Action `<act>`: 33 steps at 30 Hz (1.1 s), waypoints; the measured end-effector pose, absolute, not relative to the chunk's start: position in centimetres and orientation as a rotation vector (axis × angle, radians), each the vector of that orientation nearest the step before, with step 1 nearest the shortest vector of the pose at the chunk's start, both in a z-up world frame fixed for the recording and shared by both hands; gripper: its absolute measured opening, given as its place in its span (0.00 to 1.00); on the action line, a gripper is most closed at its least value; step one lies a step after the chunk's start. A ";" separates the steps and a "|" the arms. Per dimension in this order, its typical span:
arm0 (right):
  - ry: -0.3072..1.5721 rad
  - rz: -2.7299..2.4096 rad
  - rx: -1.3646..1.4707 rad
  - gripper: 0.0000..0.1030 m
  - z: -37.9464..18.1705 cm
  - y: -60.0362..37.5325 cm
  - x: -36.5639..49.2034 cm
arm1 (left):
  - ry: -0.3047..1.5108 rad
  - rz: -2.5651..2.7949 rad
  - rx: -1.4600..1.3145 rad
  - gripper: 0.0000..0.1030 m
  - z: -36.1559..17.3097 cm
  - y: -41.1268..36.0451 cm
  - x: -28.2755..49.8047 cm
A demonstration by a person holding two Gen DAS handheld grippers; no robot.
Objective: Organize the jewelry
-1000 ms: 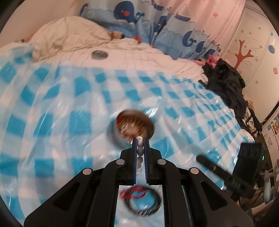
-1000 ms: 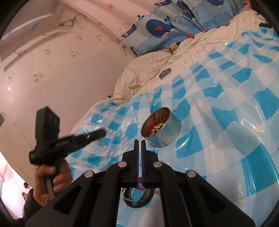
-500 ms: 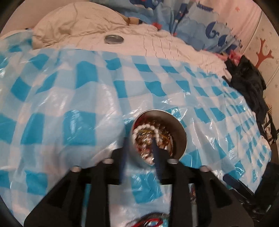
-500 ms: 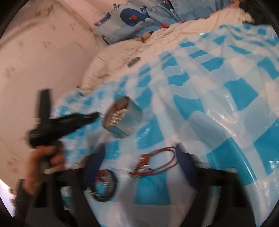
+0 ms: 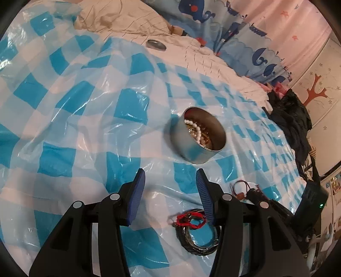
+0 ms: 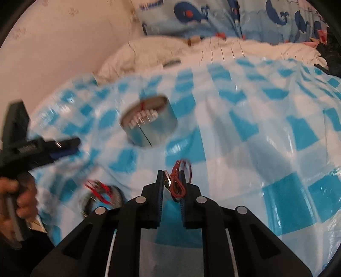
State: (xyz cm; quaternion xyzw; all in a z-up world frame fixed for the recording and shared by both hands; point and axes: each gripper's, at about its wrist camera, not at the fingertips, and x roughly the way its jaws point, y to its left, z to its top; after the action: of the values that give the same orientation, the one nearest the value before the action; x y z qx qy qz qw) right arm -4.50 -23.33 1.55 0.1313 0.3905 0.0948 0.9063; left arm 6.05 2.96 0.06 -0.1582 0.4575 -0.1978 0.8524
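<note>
A round silver tin (image 5: 200,136) stands on the blue-checked plastic sheet (image 5: 64,132) with a white pearl string and gold beads inside. My left gripper (image 5: 170,179) hovers just short of the tin, its jaws opening with nothing between them. Below its right finger lie dark bangles with a red string bracelet (image 5: 194,223). In the right wrist view my right gripper (image 6: 171,176) is low over the sheet, jaws closing around a red cord necklace (image 6: 178,183) that lies between them with a gap still showing. The tin (image 6: 149,121) sits beyond it to the left.
The tin's lid (image 5: 155,44) lies on the cream quilt at the back. A whale-print cover (image 6: 213,17) is bunched behind it. Dark clothes (image 5: 292,119) pile at the right edge. A person's hand (image 6: 19,200) holds the left gripper (image 6: 53,147) at the left.
My left gripper let go of the pearl string, which now lies in the tin, then drew back and sank. My right gripper went from shut to wide open over the red cord and now narrows around it.
</note>
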 end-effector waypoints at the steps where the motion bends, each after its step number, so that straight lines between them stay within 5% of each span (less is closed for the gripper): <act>1: 0.786 0.211 0.283 0.14 2.1 -23.4 -4.6 | 0.959 -0.425 -0.337 0.46 0.3 3.0 6.0; 16: 0.672 0.505 0.491 0.15 9.3 -20.7 5.8 | 0.956 -0.410 -0.390 0.54 0.8 4.8 6.3; 18: 0.745 0.478 0.495 0.35 7.3 -20.1 8.2 | 0.956 -0.404 -0.391 0.55 0.8 5.1 6.3; 19: 0.785 0.432 0.473 0.58 6.1 -20.0 9.2 | 0.956 -0.400 -0.393 0.56 0.8 5.2 6.3; 33: 0.839 0.132 0.348 0.70 0.9 -24.9 -1.2 | 0.983 -0.364 -0.363 0.67 0.4 5.0 4.9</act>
State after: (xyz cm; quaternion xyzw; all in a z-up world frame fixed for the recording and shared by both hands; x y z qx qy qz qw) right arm -1.17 -24.91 0.93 0.1680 0.4048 0.0639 0.8966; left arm 4.93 5.02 0.39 -0.1721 0.4666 -0.1729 0.8501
